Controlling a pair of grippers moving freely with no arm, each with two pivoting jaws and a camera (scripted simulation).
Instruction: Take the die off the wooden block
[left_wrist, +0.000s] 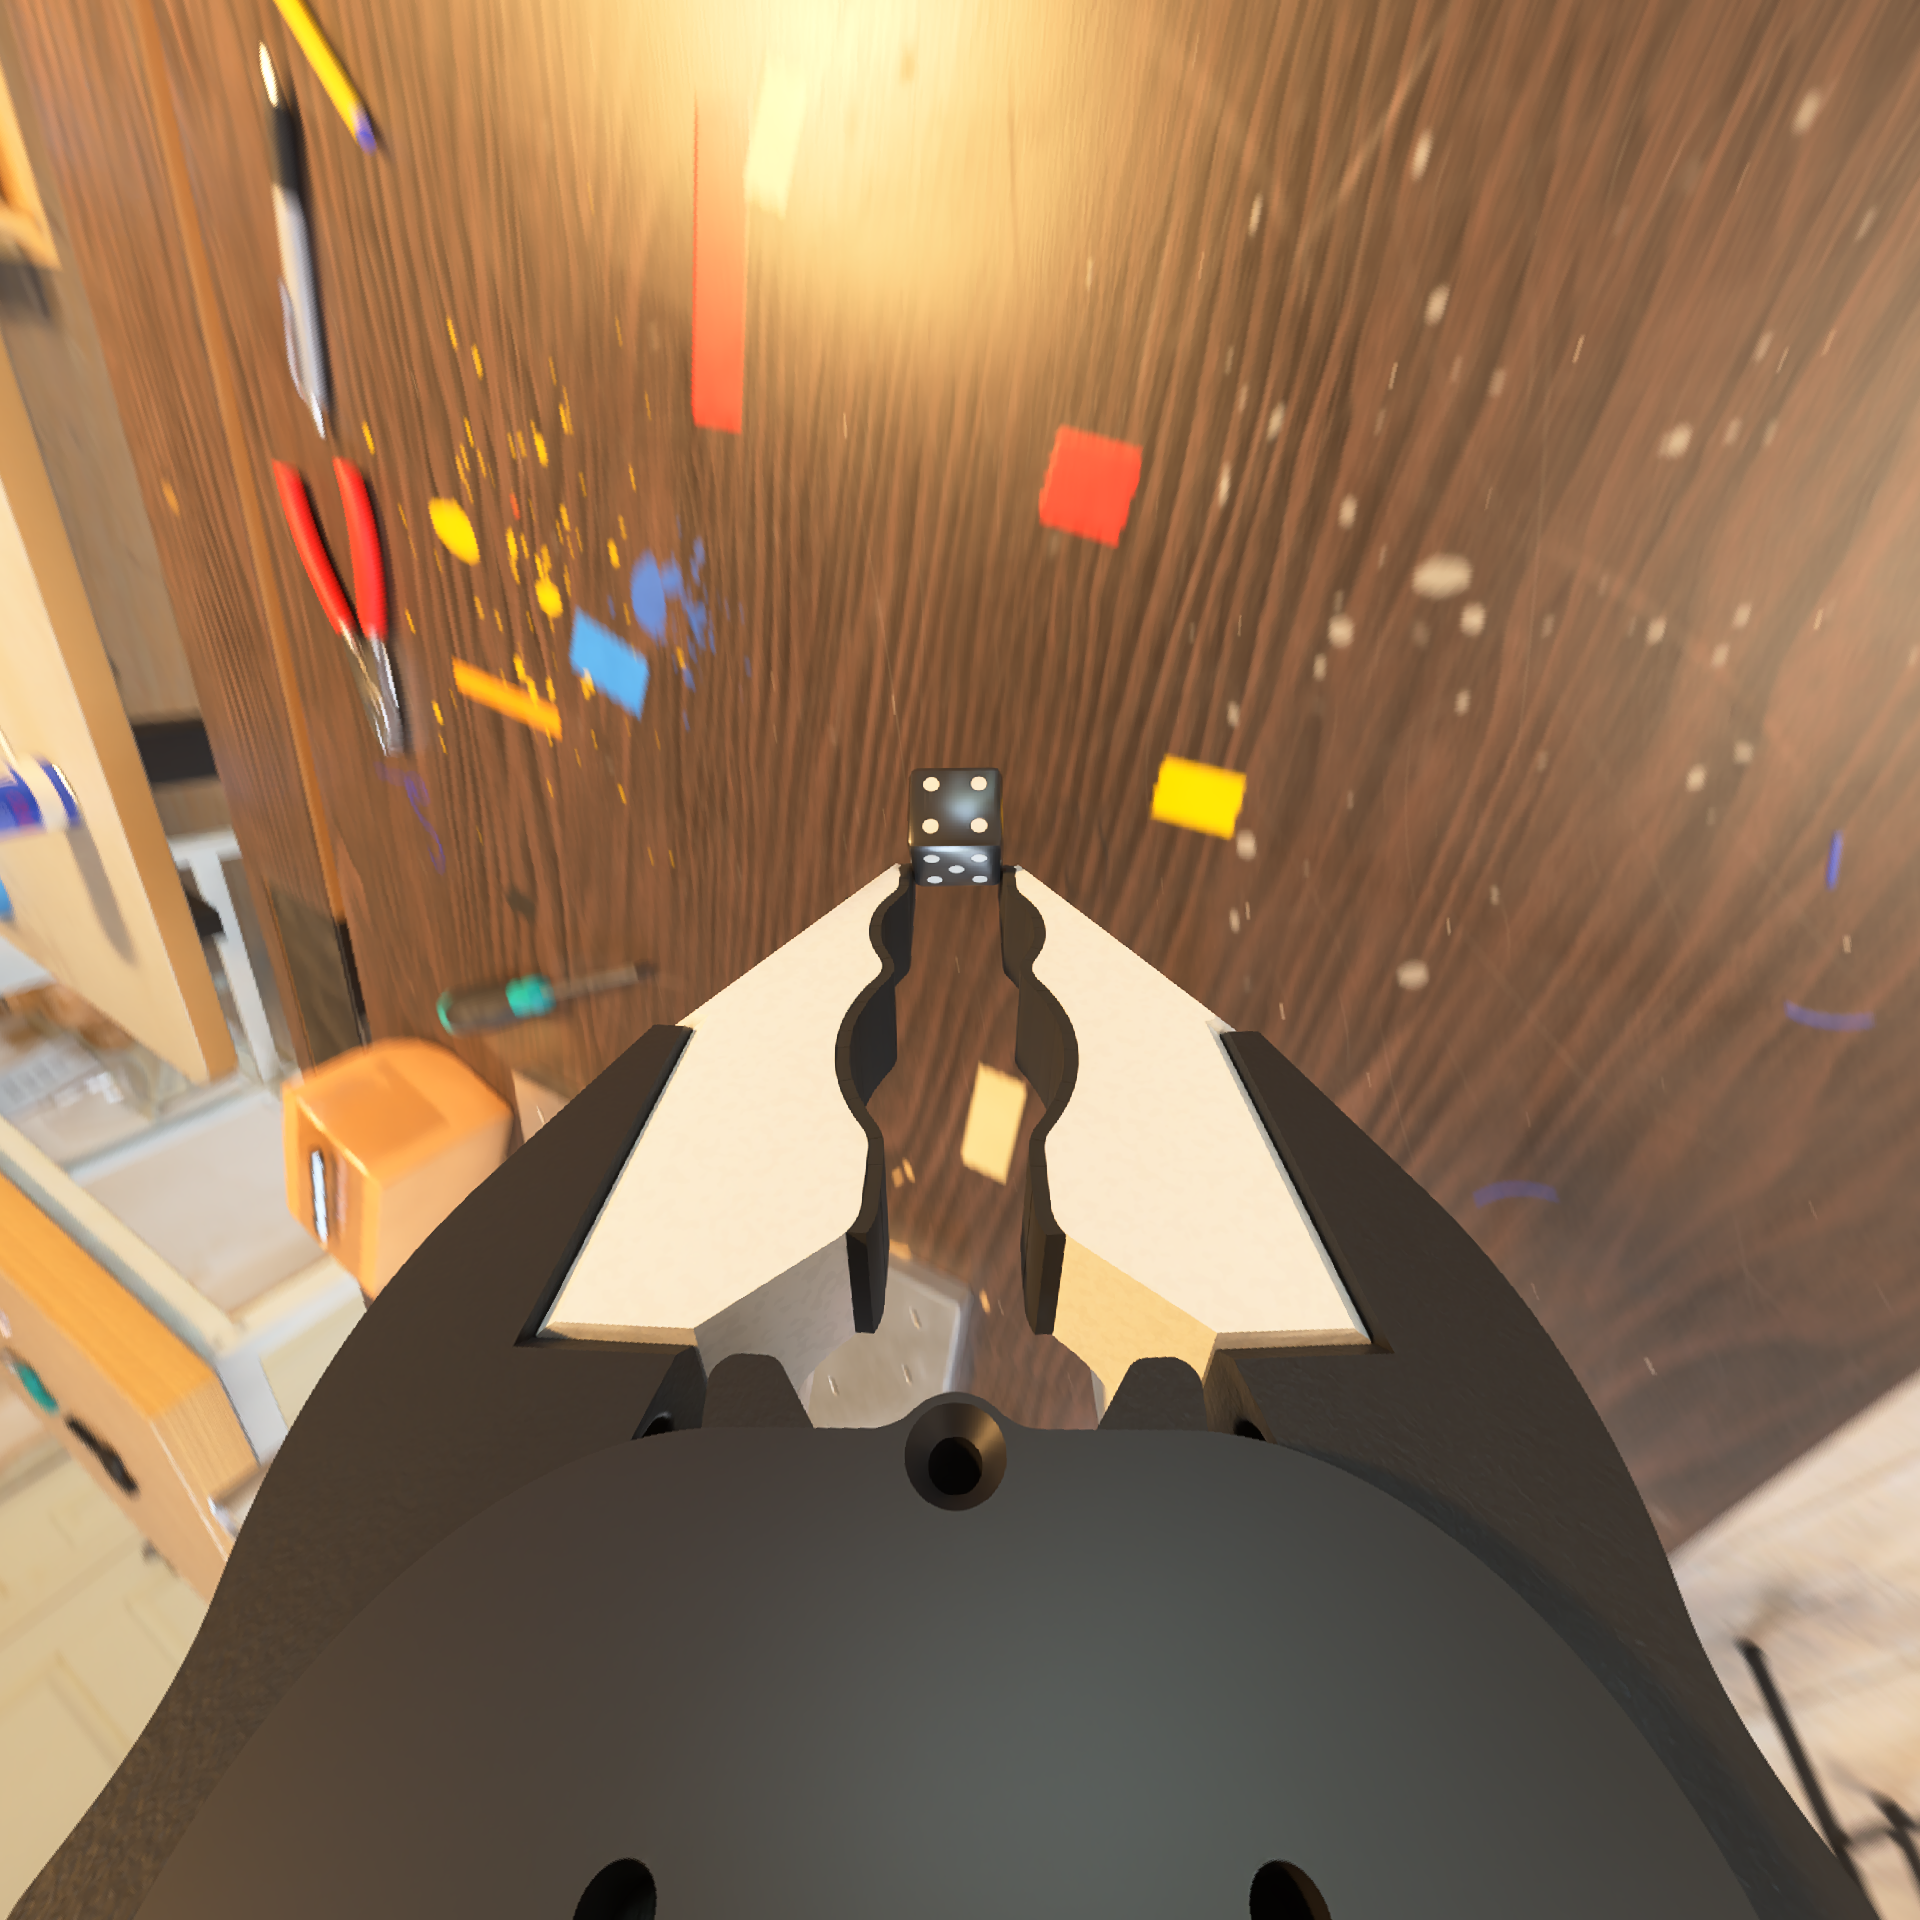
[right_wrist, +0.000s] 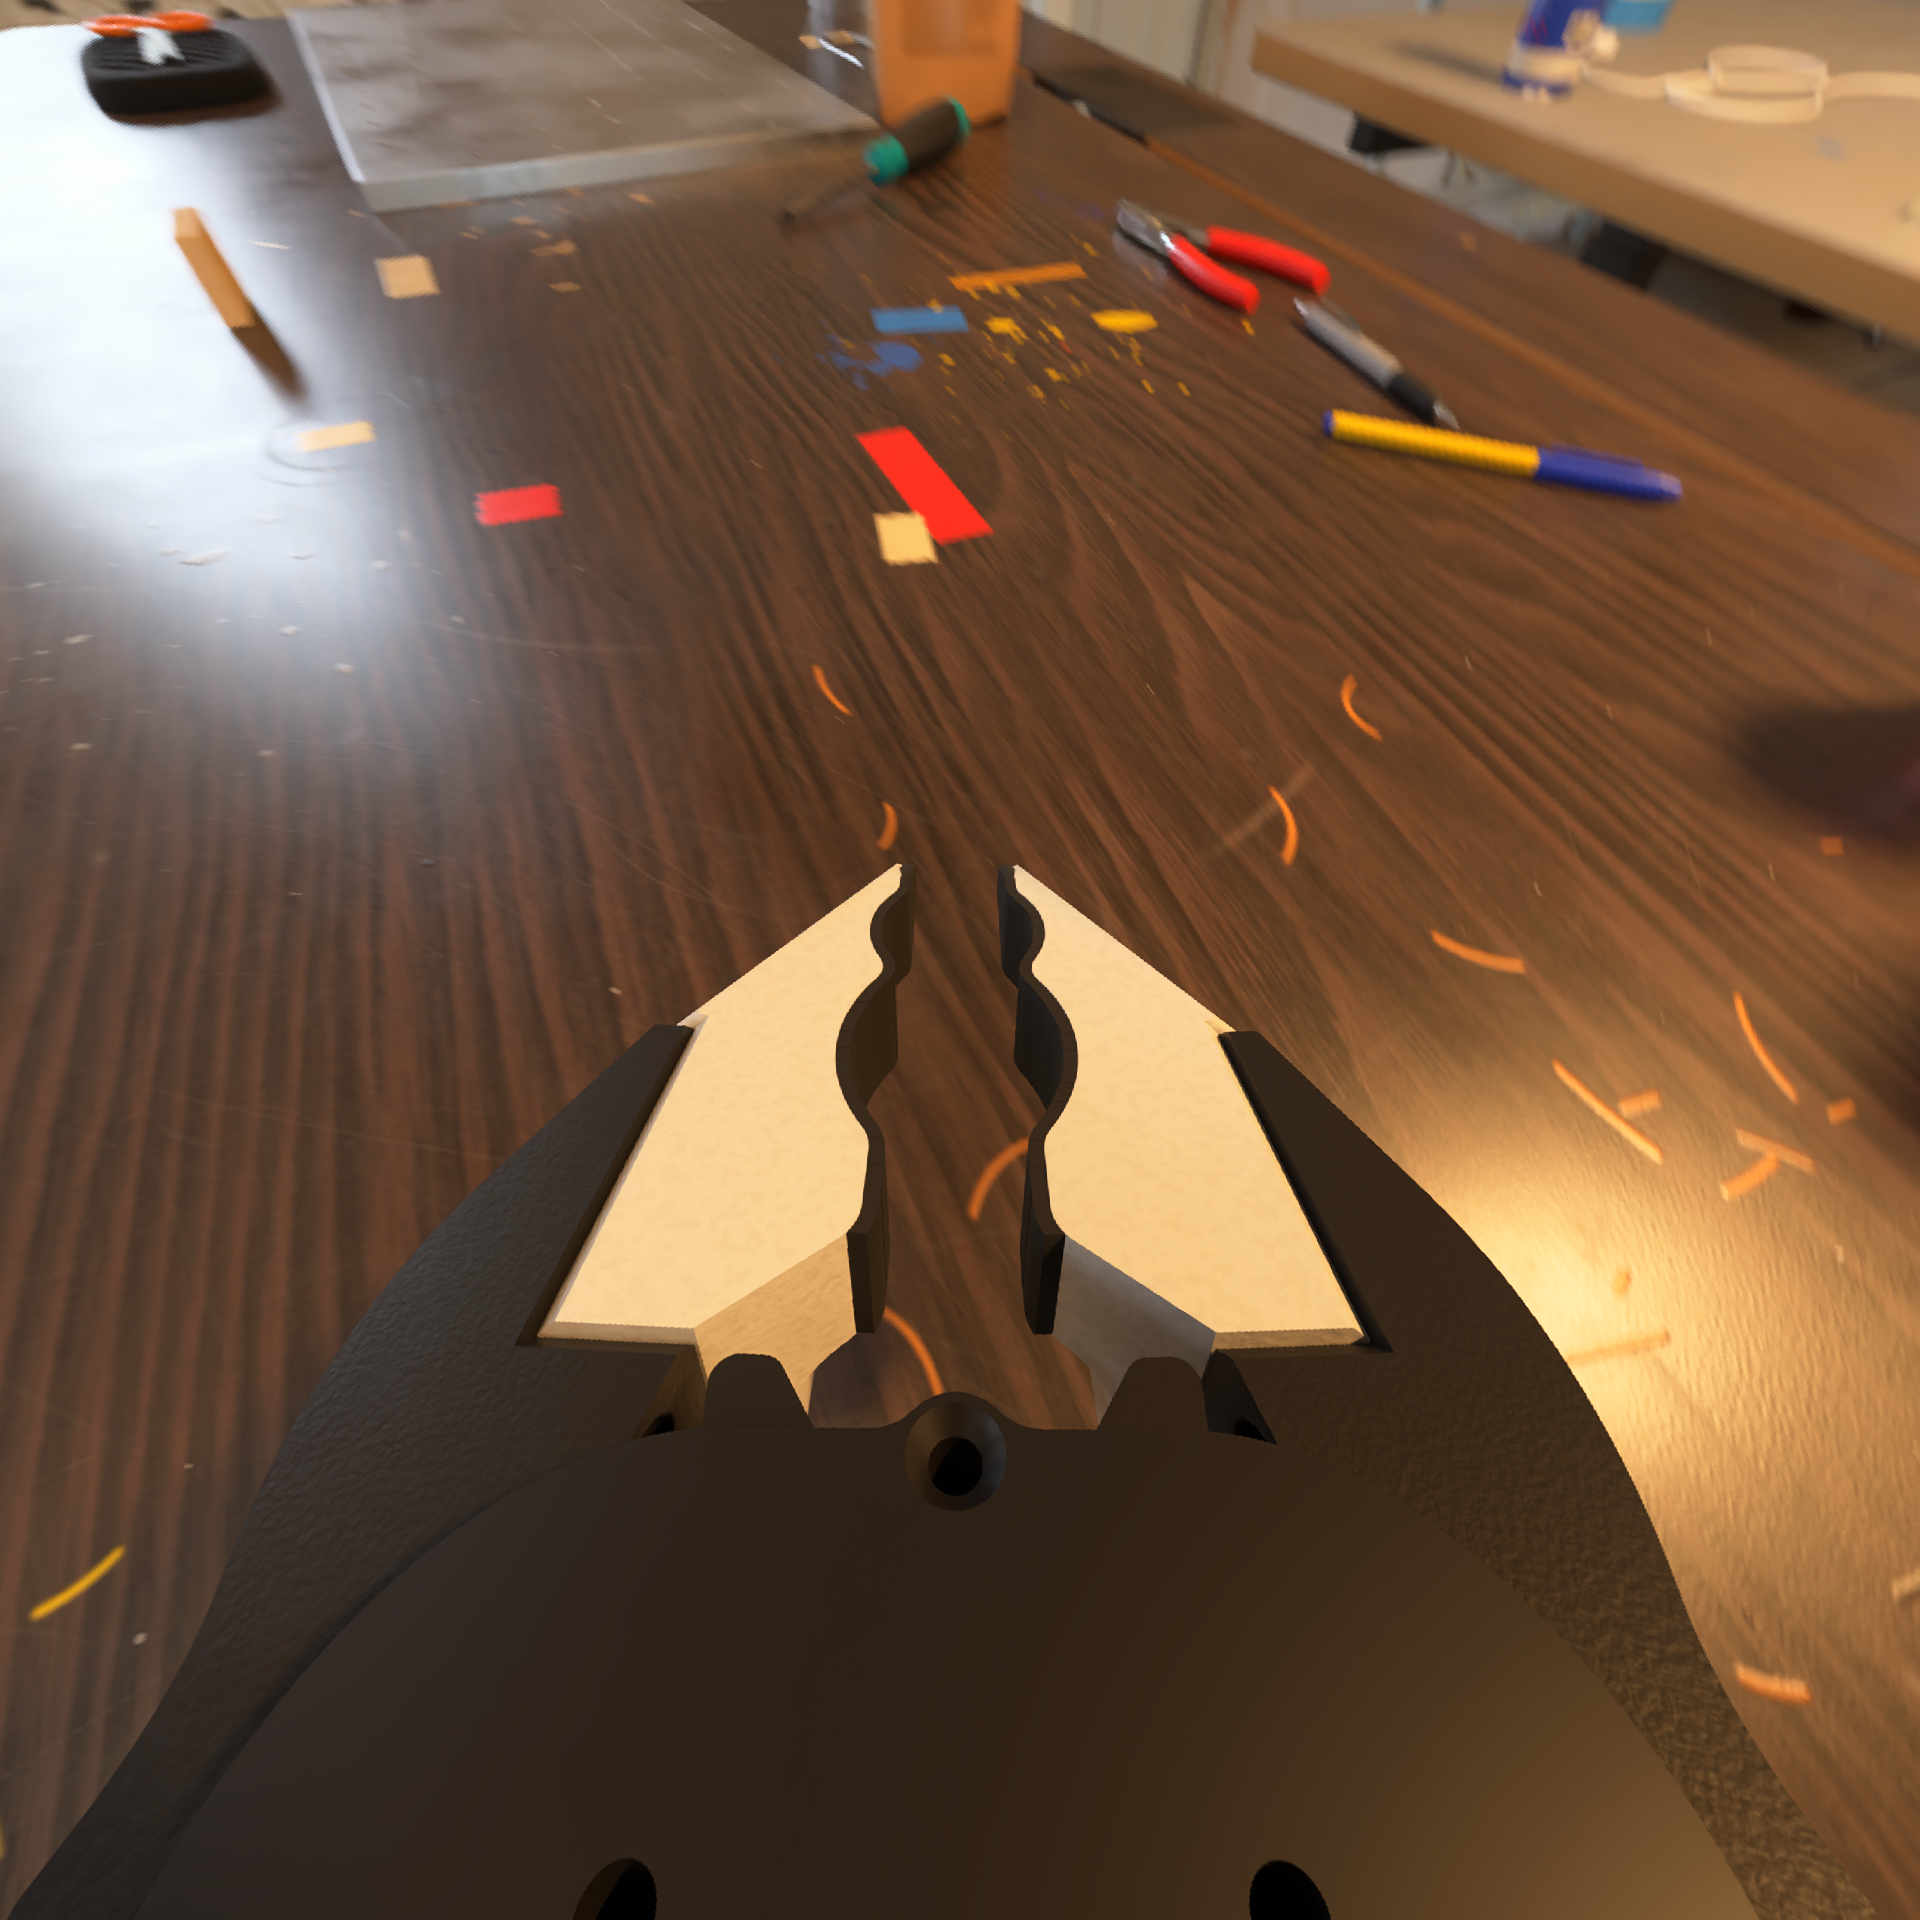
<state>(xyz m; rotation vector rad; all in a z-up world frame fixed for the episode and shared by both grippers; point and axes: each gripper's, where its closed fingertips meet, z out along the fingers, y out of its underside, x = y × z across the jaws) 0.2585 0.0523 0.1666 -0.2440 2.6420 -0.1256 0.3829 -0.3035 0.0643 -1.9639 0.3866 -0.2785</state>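
My left gripper (left_wrist: 956, 878) is shut on a dark die (left_wrist: 956, 821) with white pips. The die is pinched at the fingertips and held in the air above the dark wooden table (left_wrist: 1455, 520). A thin pale wooden block (right_wrist: 213, 268) stands on the table at the far left of the right wrist view, with nothing on it. My right gripper (right_wrist: 956, 883) is low over the table, its jaws a narrow gap apart with nothing between them. A tan piece (left_wrist: 992, 1122) shows between the left fingers; I cannot tell whether it is the block.
Red pliers (right_wrist: 1226, 260), a black marker (right_wrist: 1371, 364), a yellow and blue pen (right_wrist: 1496, 455), a green-handled screwdriver (right_wrist: 914, 140), a grey mat (right_wrist: 571, 94) and an orange box (left_wrist: 395, 1143) lie on the table. Coloured tape patches and shavings are scattered about.
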